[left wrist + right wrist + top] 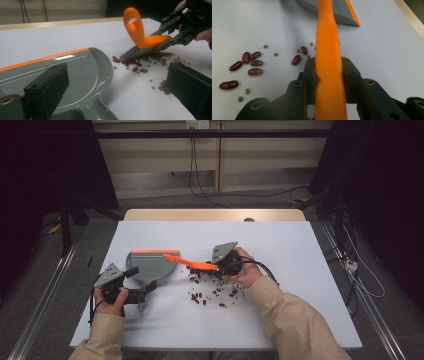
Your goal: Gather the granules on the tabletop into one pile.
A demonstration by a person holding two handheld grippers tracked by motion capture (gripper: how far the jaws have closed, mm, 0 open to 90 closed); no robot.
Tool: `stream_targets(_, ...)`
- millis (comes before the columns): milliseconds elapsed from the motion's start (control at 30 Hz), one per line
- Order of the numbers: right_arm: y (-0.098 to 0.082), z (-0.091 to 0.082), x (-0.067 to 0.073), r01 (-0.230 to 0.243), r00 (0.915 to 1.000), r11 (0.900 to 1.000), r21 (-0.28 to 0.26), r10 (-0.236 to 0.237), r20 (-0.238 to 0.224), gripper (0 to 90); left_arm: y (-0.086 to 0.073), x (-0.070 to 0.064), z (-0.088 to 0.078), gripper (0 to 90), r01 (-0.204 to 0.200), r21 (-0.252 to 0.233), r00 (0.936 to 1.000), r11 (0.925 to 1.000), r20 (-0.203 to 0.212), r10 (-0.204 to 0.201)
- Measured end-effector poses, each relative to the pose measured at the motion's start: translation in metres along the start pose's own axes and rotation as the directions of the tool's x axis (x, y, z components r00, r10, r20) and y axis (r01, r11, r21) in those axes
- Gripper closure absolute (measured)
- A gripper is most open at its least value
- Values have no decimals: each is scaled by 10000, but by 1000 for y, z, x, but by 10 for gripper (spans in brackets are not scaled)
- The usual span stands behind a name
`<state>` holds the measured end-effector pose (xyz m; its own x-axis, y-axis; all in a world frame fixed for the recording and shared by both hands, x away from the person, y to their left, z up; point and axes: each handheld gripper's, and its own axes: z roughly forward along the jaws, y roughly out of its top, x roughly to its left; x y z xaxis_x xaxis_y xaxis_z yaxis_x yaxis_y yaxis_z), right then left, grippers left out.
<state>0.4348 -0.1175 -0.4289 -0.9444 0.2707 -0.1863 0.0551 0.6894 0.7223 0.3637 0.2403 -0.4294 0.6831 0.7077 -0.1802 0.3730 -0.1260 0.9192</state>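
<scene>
The white table [300, 270] carries everything, and the largest thing on it is the grey dustpan [150, 263], lying flat left of centre with its orange lip [148, 251] along the far edge and its handle pointing back toward the person. The left gripper [145, 292] is at that handle; in the left gripper view its 2 jaws stand on either side of the pan's neck, but whether they press on it cannot be told from the pictures.

Next in size is the orange brush [192, 262], a small hand brush with a looped handle and a grey bristle strip (the strip is plain in the left gripper view [142, 51]). The right gripper [220, 265] is clenched on the brush handle, its pads tight against both sides of the orange plastic in the right gripper view [329, 75]. The brush's free end reaches out over the dustpan's right edge, while its bristles rest on the table.

Smallest are the beans [215, 290]: dark red kidney beans mixed with tiny green ones, scattered on the table to the right of the dustpan, just beside and under the bristles and in front of the right hand. None lie in the pan.

No brand, label or readable writing shows on the pan, the brush or the grippers.
</scene>
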Motion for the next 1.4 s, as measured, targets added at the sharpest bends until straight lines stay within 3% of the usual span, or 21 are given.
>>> stream_targets(200,0,-6,6,-20,10000,10000,-13,20,94,709,0,-1,-1,45,-32,-29,10000,10000,6,32)
stream_targets(300,3,-9,3,-274,9993,9993,-241,280,237,714,0,-2,-3,45,-133,-28,9999,9999,82,133)
stream_targets(433,10,-8,-5,-565,9977,9962,-660,589,340,714,-1,0,-5,44,-97,-24,9999,9999,47,97)
stream_targets(667,25,8,-26,-809,9941,9936,-794,862,654,714,-1,2,-5,44,-4,-37,10000,10000,67,4)
stream_targets(733,27,17,-31,-763,9929,9957,-523,807,871,714,-2,2,-5,44,10,1,10000,10000,77,-10)
stream_targets(833,27,33,-35,-776,9937,9969,-126,783,796,715,-3,3,-4,44,19,54,10000,10000,92,-19)
stream_targets(900,28,39,-35,-902,9946,9950,-436,922,477,714,-3,3,-5,44,9,38,10000,10000,99,-9)
stream_targets(967,30,41,-32,-665,9975,9970,-399,674,193,713,-3,3,-5,44,-1,38,9999,10000,118,0)
stream_targets(1100,31,37,-22,-102,9997,9998,-186,98,-207,711,-3,3,-4,44,-13,96,9999,10000,127,12)
stream_targets(1400,24,22,-4,335,9945,9989,-316,-365,-980,709,-3,1,-4,45,-54,143,9999,9999,114,53)
